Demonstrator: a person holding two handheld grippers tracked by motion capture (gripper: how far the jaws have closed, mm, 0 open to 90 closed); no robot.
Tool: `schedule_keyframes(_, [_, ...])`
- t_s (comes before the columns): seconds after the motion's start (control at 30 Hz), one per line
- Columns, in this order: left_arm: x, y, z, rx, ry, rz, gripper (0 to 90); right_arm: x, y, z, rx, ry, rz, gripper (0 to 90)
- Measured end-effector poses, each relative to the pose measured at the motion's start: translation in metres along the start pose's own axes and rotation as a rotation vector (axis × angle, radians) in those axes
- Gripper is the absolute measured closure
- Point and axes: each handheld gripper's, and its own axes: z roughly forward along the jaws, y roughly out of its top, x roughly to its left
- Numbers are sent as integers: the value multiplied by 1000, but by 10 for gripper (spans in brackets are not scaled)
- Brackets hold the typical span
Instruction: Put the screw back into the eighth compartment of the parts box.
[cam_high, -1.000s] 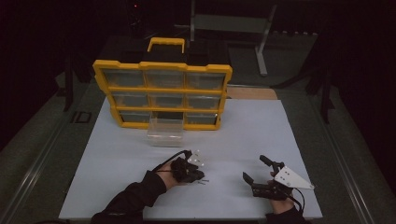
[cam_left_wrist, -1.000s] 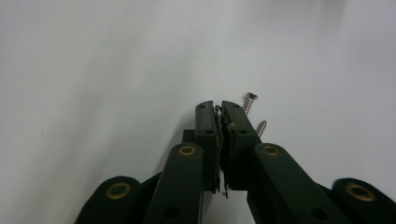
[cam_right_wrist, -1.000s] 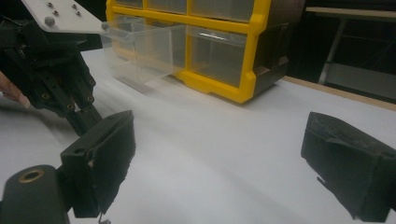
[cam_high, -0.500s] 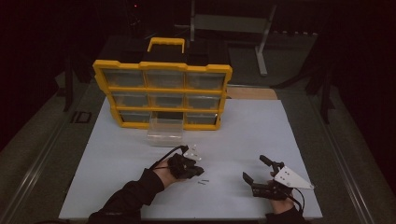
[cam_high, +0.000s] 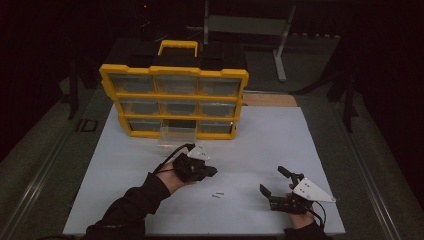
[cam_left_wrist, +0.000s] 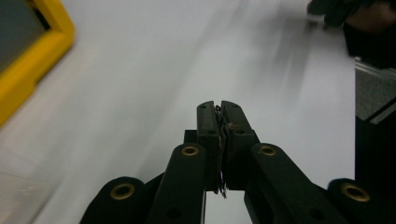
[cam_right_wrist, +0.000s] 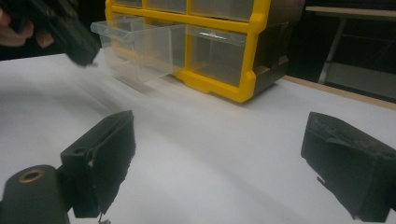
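Left gripper (cam_high: 209, 171) clamped on a small thin metal part, right gripper (cam_high: 274, 182) idle and open on the white table sheet (cam_high: 280, 145).

Left gripper view: the two black jaws are pressed together with a thin dark metal piece (cam_left_wrist: 221, 154) pinched between them; too small to tell what it is. High view: left gripper sits just in front of the clear plastic drawer (cam_high: 176, 136), which is pulled out of the bottom row of the yellow-framed organiser cabinet with clear drawers (cam_high: 174, 101). A small screw-like bit (cam_high: 217, 195) lies on the sheet between the two grippers, touching neither. Right gripper rests near the sheet's front right, jaws spread wide with nothing between them, pointing towards the cabinet. Left hand (cam_high: 176, 172) wraps the left gripper.
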Motion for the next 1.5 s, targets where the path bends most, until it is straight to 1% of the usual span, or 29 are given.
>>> schedule_keyframes(0.03, [4, 7, -11, -19, 21, 3, 872, 0, 0, 0, 0, -1, -1, 102])
schedule_keyframes(0.13, [8, 12, -21, -41, 37, -1, 872, 0, 0, 0, 2, -1, 2, 102])
schedule_keyframes(0.2, [8, 12, -21, -41, 37, -1, 872, 0, 0, 0, 2, 0, 3, 102])
schedule_keyframes(0.23, [13, 18, -33, -62, 60, -9, 872, 0, 0, 0, 1, 0, 4, 102])
schedule_keyframes(0.37, [18, 25, -43, -74, 87, -5, 872, 0, 0, 0, 1, 2, 4, 102])
schedule_keyframes(0.4, [18, 25, -43, -74, 87, -5, 872, 0, 0, 0, 1, 2, 4, 102])
schedule_keyframes(0.43, [20, 27, -47, -81, 100, -8, 872, 0, 0, 0, 1, 2, 4, 102])
schedule_keyframes(0.53, [24, 30, -55, -96, 118, -14, 872, 0, 0, 0, 1, 1, 4, 102])
schedule_keyframes(0.6, [26, 31, -59, -101, 141, -12, 872, 0, 0, 1, 2, 1, 5, 102])
schedule_keyframes(0.7, [31, 31, -67, -114, 167, -25, 872, 0, 0, 1, 1, 1, 2, 102])
schedule_keyframes(0.73, [32, 31, -69, -120, 171, -31, 872, 0, 0, 1, 1, 1, 4, 101])
schedule_keyframes(0.77, [34, 30, -72, -124, 186, -34, 872, 0, 0, 1, 2, 1, 5, 102])
schedule_keyframes(0.9, [40, 26, -80, -143, 226, -61, 872, 0, -1, 1, 2, 1, 3, 102])
schedule_keyframes(0.97, [41, 26, -81, -143, 232, -66, 872, 0, -1, 1, 1, 1, 3, 102])
schedule_keyframes(1.0, [43, 23, -84, -143, 266, -72, 872, 0, -1, 1, 2, 1, 3, 101])
schedule_keyframes(1.1, [46, 18, -88, -144, 297, -84, 872, 0, -1, 1, 3, 1, 5, 102])
schedule_keyframes(1.17, [48, 14, -89, -148, 317, -101, 871, 0, -1, 1, 3, 2, 6, 102])
schedule_keyframes(1.2, [50, 12, -90, -151, 323, -116, 872, 0, -1, 1, 4, 1, 4, 102])
schedule_keyframes(1.33, [58, 3, -92, -145, 351, -160, 872, 0, -1, 2, 4, 1, 4, 102])
schedule_keyframes(1.37, [59, 0, -92, -141, 364, -169, 871, 0, -1, 2, 5, 2, 3, 102])
schedule_keyframes(1.4, [61, -2, -92, -138, 365, -180, 871, 0, -1, 2, 5, 1, 3, 102])
schedule_keyframes(1.47, [64, -6, -92, -136, 383, -194, 872, 0, -1, 2, 6, 1, 3, 102])
schedule_keyframes(1.5, [66, -8, -92, -135, 383, -206, 872, 0, -1, 2, 6, 0, 3, 102])
